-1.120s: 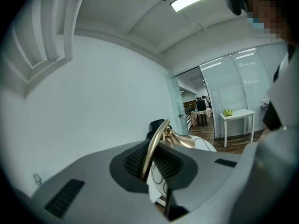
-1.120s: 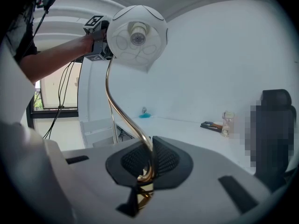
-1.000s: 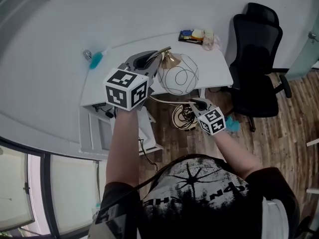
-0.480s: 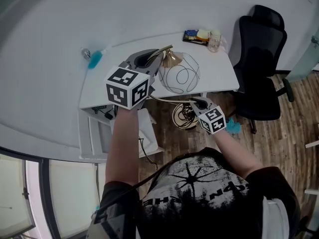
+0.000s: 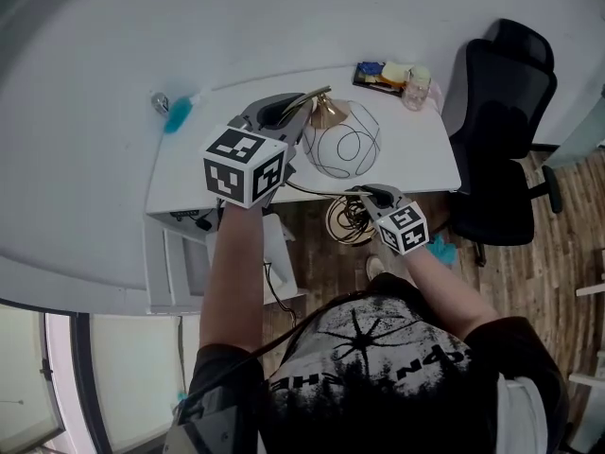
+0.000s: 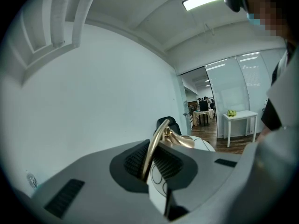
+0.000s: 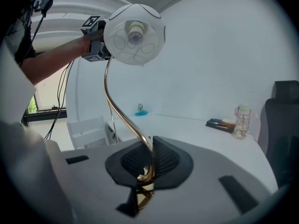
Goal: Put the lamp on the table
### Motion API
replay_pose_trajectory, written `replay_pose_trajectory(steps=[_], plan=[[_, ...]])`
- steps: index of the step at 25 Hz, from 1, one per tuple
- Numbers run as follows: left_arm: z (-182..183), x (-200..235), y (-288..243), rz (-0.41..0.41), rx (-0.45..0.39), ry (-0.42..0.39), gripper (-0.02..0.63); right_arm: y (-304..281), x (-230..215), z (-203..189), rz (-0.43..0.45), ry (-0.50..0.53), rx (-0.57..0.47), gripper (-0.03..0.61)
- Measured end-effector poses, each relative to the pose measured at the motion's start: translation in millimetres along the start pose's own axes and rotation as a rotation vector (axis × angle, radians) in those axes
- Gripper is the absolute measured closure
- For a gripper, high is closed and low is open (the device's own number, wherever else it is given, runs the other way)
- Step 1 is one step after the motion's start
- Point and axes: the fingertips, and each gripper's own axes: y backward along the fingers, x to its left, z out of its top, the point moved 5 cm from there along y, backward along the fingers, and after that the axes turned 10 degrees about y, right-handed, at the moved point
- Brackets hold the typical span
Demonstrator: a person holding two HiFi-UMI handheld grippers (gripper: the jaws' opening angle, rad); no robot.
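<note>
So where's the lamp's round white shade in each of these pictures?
Head view: shade at centre, against the white table.
Left gripper view: shade peeks out low, right of centre, beyond the jaws.
Right gripper view: shade at top centre.
Shared landmark: the black office chair.

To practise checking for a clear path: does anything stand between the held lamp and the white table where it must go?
Nothing visible does. The lamp is held with its shade over the table's bare middle. The blue brush lies at the far left corner, and the jar and tray at the far right.
</note>
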Motion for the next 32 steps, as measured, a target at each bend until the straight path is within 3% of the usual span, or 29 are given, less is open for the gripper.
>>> replay_pose_trajectory(steps=[22, 32], plan=[[28, 84, -113, 0.196, 0.023, 0.023, 0.583, -106, -131, 20, 0.184, 0.018, -0.023, 0.552], [25, 107, -134, 0.267, 0.042, 0.036, 0.583, -144, -154, 19, 0.252, -0.007, -0.039, 0.551]])
